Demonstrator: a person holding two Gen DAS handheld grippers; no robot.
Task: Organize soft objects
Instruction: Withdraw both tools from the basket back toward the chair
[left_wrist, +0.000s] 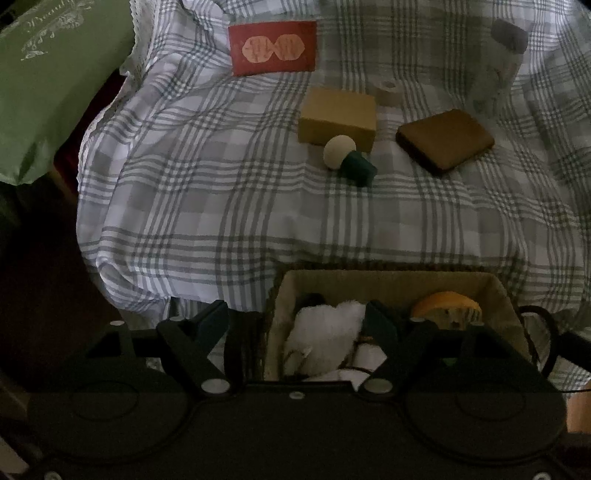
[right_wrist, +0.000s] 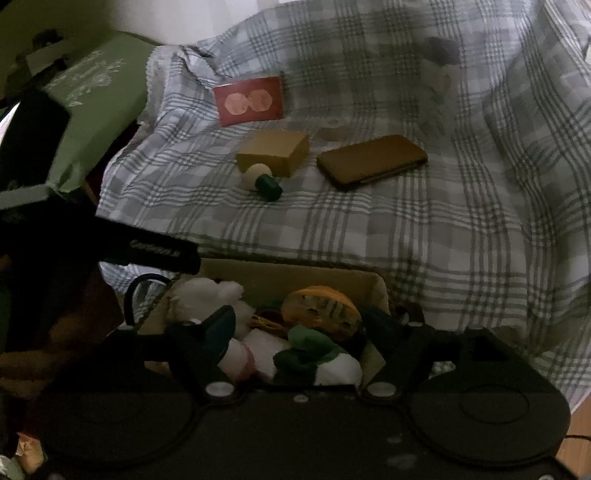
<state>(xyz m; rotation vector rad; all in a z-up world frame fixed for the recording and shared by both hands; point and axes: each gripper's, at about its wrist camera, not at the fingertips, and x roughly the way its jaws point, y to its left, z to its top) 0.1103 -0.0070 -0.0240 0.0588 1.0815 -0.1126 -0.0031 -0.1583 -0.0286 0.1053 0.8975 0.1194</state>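
Currently both grippers, left gripper (left_wrist: 297, 321) and right gripper (right_wrist: 303, 328), are held spread and ungrasping over the near basket (left_wrist: 388, 282) of soft toys (right_wrist: 207, 295).

Dim, blurry – fisheye-warped edges

Left wrist cam sits low behind its own fingers, close above the near basket (left_wrist: 388, 284), facing forward across the plaid sheet (left_wrist: 221, 206); basket fills the lower right of its frame. Right wrist cam faces the same way from a bit further right and back, also close over the basket (right_wrist: 295, 273). Both share the basket plus the mid-distance cluster: yellow block (left_wrist: 338, 118), brown pad (left_wrist: 445, 140), red card (left_wrist: 272, 47), green pillow (left_wrist: 48, 92) at left
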